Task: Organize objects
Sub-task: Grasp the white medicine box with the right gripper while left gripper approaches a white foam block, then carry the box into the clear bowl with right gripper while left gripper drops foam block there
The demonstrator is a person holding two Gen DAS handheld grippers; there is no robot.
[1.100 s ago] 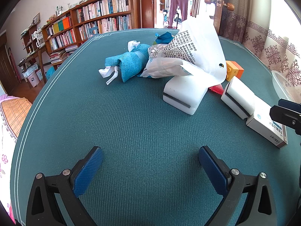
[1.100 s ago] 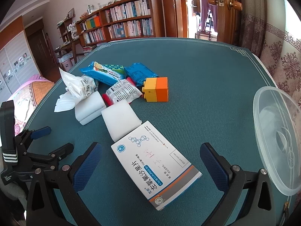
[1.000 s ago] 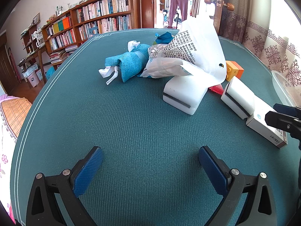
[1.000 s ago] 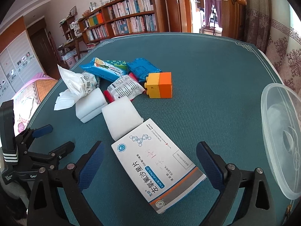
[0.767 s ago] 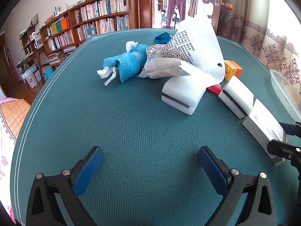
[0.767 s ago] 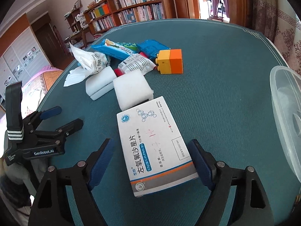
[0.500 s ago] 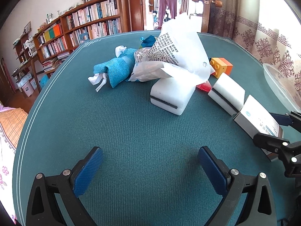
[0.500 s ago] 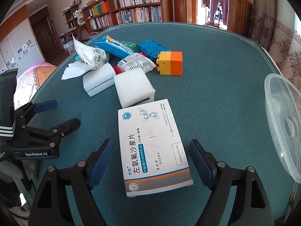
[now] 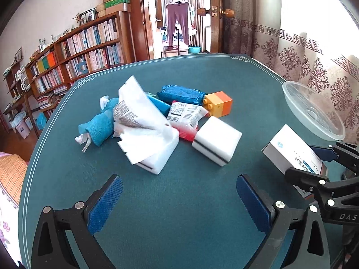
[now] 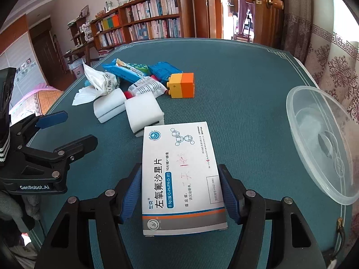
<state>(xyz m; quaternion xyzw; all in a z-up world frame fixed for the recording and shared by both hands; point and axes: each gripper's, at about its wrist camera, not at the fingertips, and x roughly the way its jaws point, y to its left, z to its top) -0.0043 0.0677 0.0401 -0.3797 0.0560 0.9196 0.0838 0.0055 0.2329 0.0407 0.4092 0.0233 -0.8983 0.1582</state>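
Observation:
A white medicine box point(image 10: 179, 172) with blue print and an orange stripe lies between the fingers of my right gripper point(image 10: 179, 168). Its jaws are closing and both blue pads touch the box's long sides. In the left wrist view the box point(image 9: 289, 150) sits at the right with its far end tilted up, in the right gripper point(image 9: 303, 160). My left gripper point(image 9: 177, 181) stands open over bare green cloth, with nothing between its fingers. A clear plastic bowl point(image 10: 323, 139) rests at the table's right edge.
Past the left gripper lies a pile: two white sponge blocks point(image 9: 216, 140), a white plastic bag point(image 9: 139, 112), a teal cloth point(image 9: 98, 127), blue packets point(image 9: 180, 94), a printed packet point(image 9: 184, 114), a yellow-orange block point(image 9: 218, 103). The green table point(image 9: 179, 213) ends near the curtain.
The right jaws have narrowed from wide open onto the box, which now lines up between them. The left gripper has pulled back and up, so the pile looks farther away.

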